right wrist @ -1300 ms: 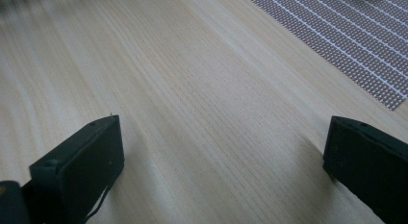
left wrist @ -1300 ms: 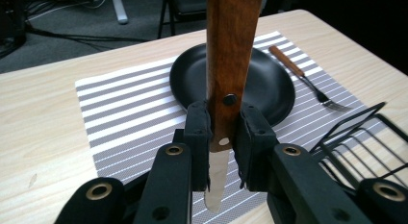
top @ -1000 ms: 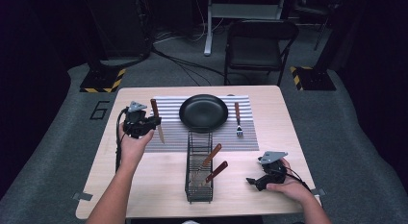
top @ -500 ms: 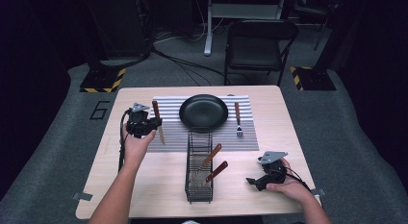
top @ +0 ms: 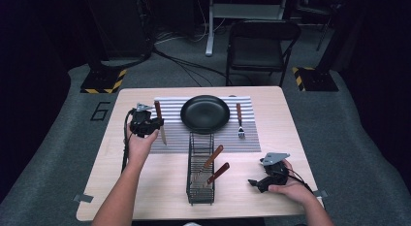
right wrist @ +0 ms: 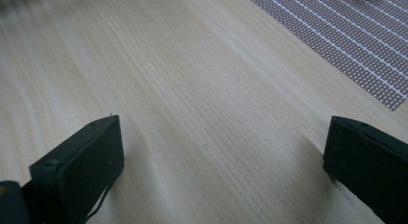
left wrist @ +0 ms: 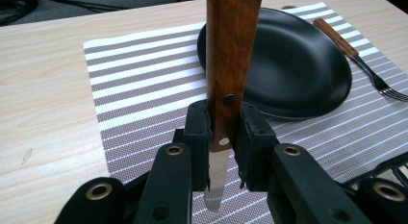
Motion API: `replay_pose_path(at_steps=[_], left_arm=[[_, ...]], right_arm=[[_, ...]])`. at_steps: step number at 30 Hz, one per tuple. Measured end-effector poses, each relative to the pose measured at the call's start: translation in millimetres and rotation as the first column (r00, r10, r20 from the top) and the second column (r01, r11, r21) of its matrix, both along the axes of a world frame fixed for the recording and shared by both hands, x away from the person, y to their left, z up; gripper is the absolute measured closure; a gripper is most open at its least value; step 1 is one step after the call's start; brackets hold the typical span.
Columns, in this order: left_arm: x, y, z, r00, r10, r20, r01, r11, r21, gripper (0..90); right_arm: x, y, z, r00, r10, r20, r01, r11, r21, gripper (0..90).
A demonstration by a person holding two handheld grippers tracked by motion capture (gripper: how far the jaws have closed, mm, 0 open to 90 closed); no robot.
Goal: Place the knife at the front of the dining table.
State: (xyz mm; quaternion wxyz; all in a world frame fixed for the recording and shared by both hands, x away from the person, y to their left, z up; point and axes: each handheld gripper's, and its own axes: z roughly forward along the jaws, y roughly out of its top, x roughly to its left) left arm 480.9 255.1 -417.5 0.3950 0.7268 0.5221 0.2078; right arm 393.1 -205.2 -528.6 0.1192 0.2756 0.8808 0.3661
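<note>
My left gripper point(top: 154, 123) point(left wrist: 223, 137) is shut on a wooden-handled knife point(top: 159, 121) point(left wrist: 231, 56), held over the left part of the striped placemat point(top: 172, 120) point(left wrist: 144, 89). The handle points away toward the table's far side, the blade point(left wrist: 215, 178) back toward me. A black plate point(top: 205, 113) point(left wrist: 293, 65) lies just right of it on the mat. A wooden-handled fork point(top: 239, 120) point(left wrist: 358, 58) rests on the mat right of the plate. My right gripper point(top: 256, 183) point(right wrist: 223, 161) stands open, low over the bare wood near the front right.
A black wire rack point(top: 200, 170) stands at the front middle with two wooden-handled utensils point(top: 213, 156) leaning in it. The table's point(top: 121, 187) front edge is close to my right hand. A black chair point(top: 259, 46) stands beyond the far edge.
My left gripper has carried the knife a little to the right and farther from me, onto the mat's left side. The right gripper has stayed put.
</note>
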Motion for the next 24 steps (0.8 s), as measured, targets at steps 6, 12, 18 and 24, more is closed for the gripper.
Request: replay_pose_path(at_steps=[6, 12, 18, 24], left_arm=[[4.6, -0.9, -5.3, 1.0000, -0.005, 0.003, 0.005, 0.9999, 0.013, 76.6], [10.2, -3.2, -6.3, 1.0000, -0.002, 0.002, 0.002, 0.9999, 0.015, 76.6], [17.5, -5.6, -9.8, 1.0000, 0.006, 0.002, -0.006, 1.0000, 0.005, 76.6], [26.0, -8.1, -13.2, 0.9999, 0.010, -0.003, -0.010, 0.9999, 0.012, 76.7]], right_arm=[[0.0, 0.0, 0.0, 1.0000, 0.000, 0.000, 0.000, 1.0000, 0.000, 0.0], [0.0, 0.0, 0.0, 1.0000, 0.000, 0.000, 0.000, 1.0000, 0.001, 0.0], [0.0, 0.0, 0.0, 1.0000, 0.000, 0.000, 0.000, 1.0000, 0.000, 0.0], [0.1, 0.1, -0.1, 1.0000, -0.001, 0.001, 0.001, 1.0000, 0.001, 0.0]])
